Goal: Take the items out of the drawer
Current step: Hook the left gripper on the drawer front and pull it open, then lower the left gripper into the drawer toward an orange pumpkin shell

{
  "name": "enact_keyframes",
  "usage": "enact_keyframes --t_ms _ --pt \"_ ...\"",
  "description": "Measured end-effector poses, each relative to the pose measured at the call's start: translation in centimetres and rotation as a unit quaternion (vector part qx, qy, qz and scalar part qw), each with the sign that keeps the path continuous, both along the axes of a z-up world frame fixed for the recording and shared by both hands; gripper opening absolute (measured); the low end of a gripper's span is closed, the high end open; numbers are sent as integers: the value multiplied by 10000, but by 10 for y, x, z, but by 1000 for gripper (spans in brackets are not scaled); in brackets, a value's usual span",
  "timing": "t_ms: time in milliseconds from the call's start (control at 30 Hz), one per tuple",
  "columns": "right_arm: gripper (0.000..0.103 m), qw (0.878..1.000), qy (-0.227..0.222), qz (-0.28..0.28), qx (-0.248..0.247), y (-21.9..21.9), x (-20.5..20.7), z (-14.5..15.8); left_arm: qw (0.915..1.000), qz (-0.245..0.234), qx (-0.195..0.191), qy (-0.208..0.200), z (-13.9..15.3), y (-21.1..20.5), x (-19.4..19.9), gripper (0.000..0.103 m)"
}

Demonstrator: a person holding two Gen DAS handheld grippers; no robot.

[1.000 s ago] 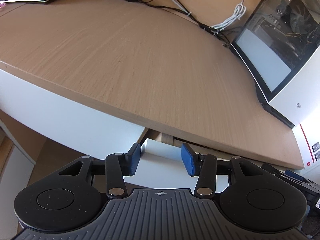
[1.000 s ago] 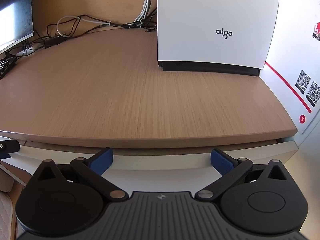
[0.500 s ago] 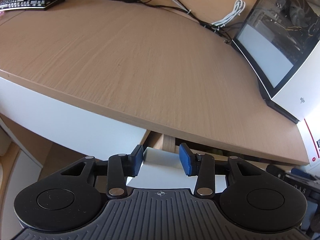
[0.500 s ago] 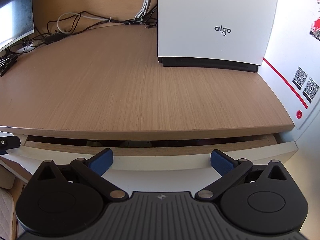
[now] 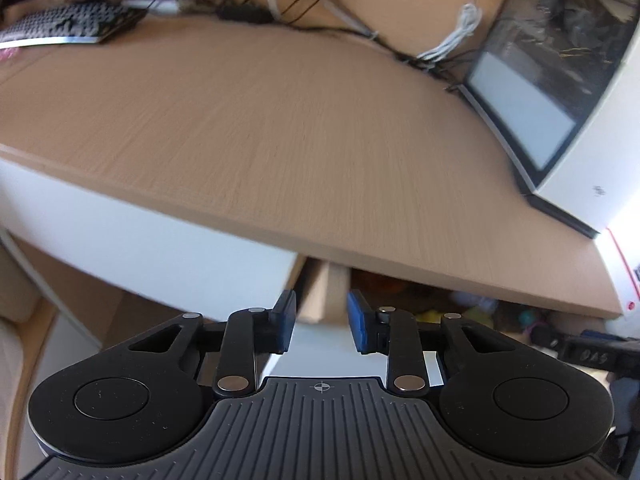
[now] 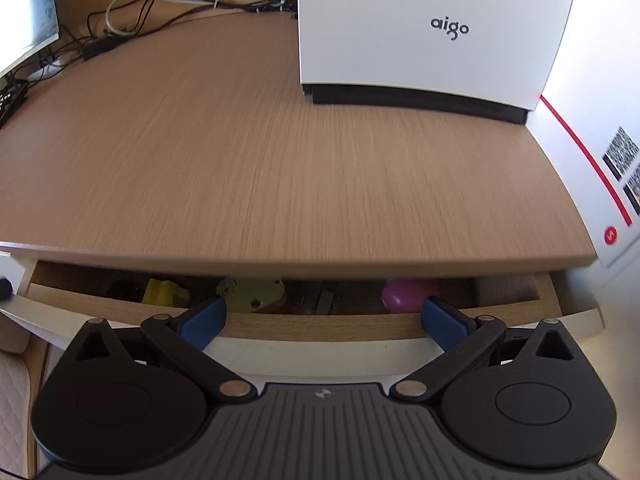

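Under the wooden desk top (image 6: pixel 280 160) the white-fronted drawer (image 6: pixel 320 354) stands partly pulled out. In its gap lie a yellow item (image 6: pixel 164 292), a pale green round piece with holes (image 6: pixel 252 292), a magenta egg shape (image 6: pixel 404 294) and darker things in shadow. My right gripper (image 6: pixel 324 318) is wide open, its blue pads over the drawer's front rail, holding nothing. At the drawer's left corner (image 5: pixel 320 344), my left gripper (image 5: pixel 322 326) is closing its jaws. The white corner lies between the pads, and no press on it shows.
A white aigo computer case (image 6: pixel 420 28) stands at the desk's back right, its glass side (image 5: pixel 560 60) facing left. Cables (image 6: pixel 132 12) run along the back. A keyboard (image 5: pixel 68 26) lies far left. On the right is a white panel with QR codes (image 6: pixel 620 152).
The drawer has slid out from under the desk, and the things inside came into view. My left jaws have narrowed around its corner. The right gripper stayed wide open.
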State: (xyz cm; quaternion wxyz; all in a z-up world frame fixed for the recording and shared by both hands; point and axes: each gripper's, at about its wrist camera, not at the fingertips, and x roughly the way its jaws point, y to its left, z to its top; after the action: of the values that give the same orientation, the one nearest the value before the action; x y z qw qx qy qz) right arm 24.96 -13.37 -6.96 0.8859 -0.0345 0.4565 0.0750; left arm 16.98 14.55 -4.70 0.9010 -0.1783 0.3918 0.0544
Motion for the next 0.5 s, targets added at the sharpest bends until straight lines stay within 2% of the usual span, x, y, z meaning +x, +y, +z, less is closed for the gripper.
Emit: enact_keyframes --t_ms 133,333,500 --pt "103 10000 -6 -1 -16 -3 -23 1 9982 -596 19 -48 5 -25 6 31" --pt "103 9998 166 32 -36 -7 -55 5 9885 -1317 383 638 -14 -62 12 31" --pt "103 9995 315 82 8 -15 -77 7 9811 -1644 508 886 -24 -79 -12 31"
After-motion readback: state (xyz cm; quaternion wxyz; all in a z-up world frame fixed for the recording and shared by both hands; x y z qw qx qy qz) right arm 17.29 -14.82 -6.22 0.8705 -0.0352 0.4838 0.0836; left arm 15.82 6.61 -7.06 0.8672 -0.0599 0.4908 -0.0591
